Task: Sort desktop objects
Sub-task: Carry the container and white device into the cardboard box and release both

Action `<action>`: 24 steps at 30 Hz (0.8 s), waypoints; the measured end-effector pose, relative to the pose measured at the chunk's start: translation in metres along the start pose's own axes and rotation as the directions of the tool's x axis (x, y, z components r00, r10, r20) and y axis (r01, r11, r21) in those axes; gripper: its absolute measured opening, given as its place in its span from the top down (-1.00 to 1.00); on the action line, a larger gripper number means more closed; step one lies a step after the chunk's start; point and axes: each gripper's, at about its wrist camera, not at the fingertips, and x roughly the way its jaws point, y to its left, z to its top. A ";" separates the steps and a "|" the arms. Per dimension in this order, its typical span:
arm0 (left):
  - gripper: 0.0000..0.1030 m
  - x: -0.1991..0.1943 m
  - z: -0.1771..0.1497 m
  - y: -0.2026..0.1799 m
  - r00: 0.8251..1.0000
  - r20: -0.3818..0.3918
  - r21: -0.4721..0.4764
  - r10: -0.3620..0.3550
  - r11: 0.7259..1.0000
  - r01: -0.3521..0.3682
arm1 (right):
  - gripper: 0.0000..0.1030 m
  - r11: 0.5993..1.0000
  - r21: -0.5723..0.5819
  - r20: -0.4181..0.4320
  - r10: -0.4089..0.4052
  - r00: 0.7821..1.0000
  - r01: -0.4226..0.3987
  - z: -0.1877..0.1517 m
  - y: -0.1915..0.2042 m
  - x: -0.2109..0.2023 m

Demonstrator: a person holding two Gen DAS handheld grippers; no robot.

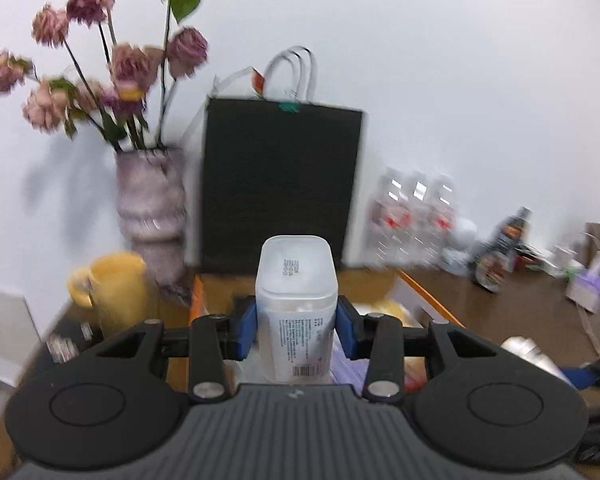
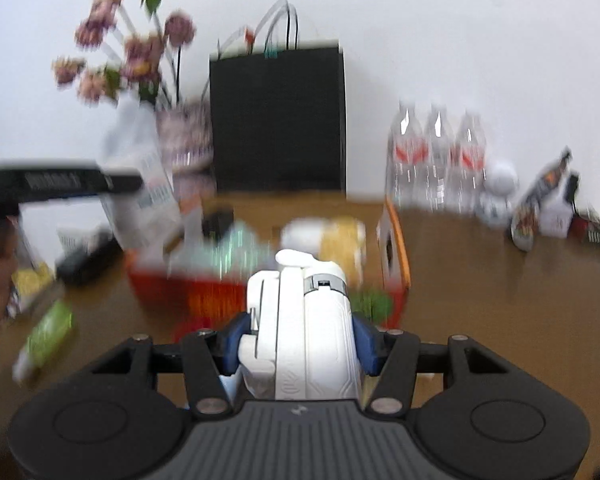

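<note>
My left gripper (image 1: 296, 330) is shut on an upright translucent white plastic container (image 1: 296, 276) with a printed label, its blue pads pressed to both sides. The container hangs over an orange-rimmed box (image 1: 428, 292) full of mixed items. In the right wrist view my right gripper (image 2: 300, 346) is shut on a white plastic handheld device (image 2: 312, 320). It is held above the brown table, in front of the same box (image 2: 398, 248). The left gripper's black body (image 2: 60, 184) and its container (image 2: 144, 196) show blurred at the left of that view.
Along the wall stand a vase of dried pink roses (image 1: 150, 208), a yellow mug (image 1: 116, 288), a black paper bag (image 1: 280, 184), three water bottles (image 1: 416, 216) and a dark bottle (image 1: 500, 248). A green tube (image 2: 48, 336) lies on the table at the left.
</note>
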 end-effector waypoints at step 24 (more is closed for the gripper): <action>-0.94 0.113 -0.010 0.032 0.931 -0.362 0.006 0.043 0.999 -0.044 | -0.32 0.990 0.142 -0.342 0.036 0.939 0.014 0.040 0.011 0.216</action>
